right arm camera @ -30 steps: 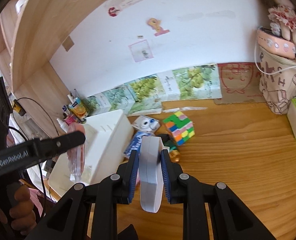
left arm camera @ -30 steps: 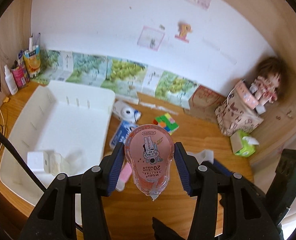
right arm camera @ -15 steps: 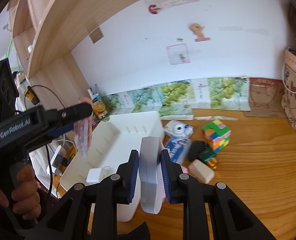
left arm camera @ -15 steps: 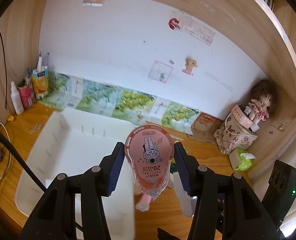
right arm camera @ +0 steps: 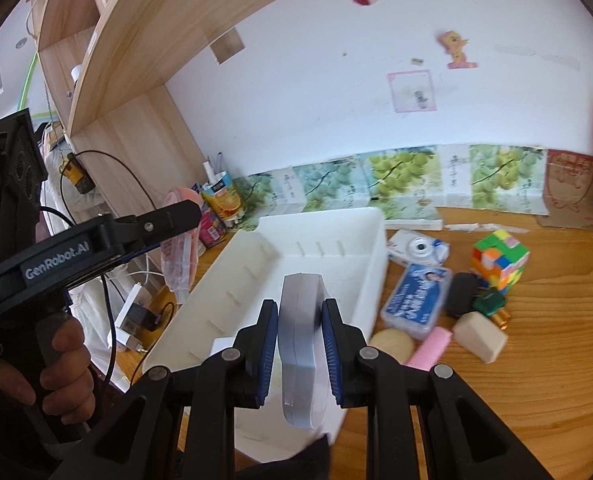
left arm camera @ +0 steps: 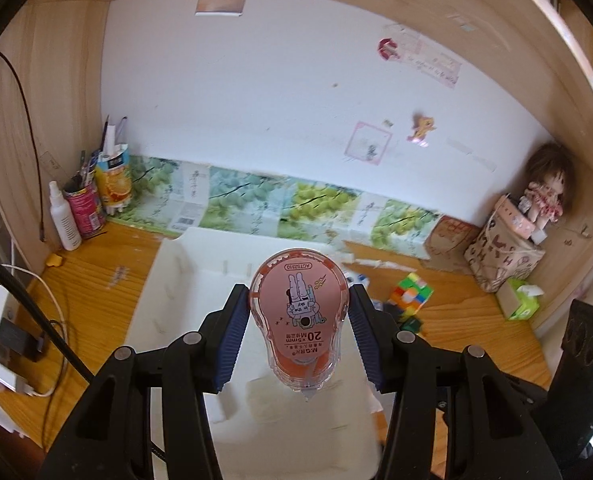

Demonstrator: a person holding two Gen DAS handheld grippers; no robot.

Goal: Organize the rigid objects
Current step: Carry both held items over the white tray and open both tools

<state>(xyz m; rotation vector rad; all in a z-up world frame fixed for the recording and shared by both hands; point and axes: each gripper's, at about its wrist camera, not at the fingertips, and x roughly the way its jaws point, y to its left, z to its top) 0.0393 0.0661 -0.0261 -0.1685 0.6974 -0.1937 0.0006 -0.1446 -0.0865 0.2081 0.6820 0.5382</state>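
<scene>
Now your left gripper (left arm camera: pixel 298 320) jaws clamp pink correction tape (left arm camera: pixel 298 312) above white bin (right arm camera: pixel 316 236); cables and charger (left arm camera: pixel 12 344) crowd left tabletop edge. Your right gripper (right arm camera: pixel 300 332) jaws pinch grey case (right arm camera: pixel 300 344) over bin's right wall. Right of bin: blue box (right arm camera: pixel 416 300), puzzle cube (right arm camera: pixel 500 260), eraser (right arm camera: pixel 478 336); bare tabletop (right arm camera: pixel 556 340) beyond. Since a second ago, both grippers shifted over bin.

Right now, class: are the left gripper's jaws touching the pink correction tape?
Touching. The left wrist view shows both blue pads of the left gripper pressed against the pink correction tape.
</scene>
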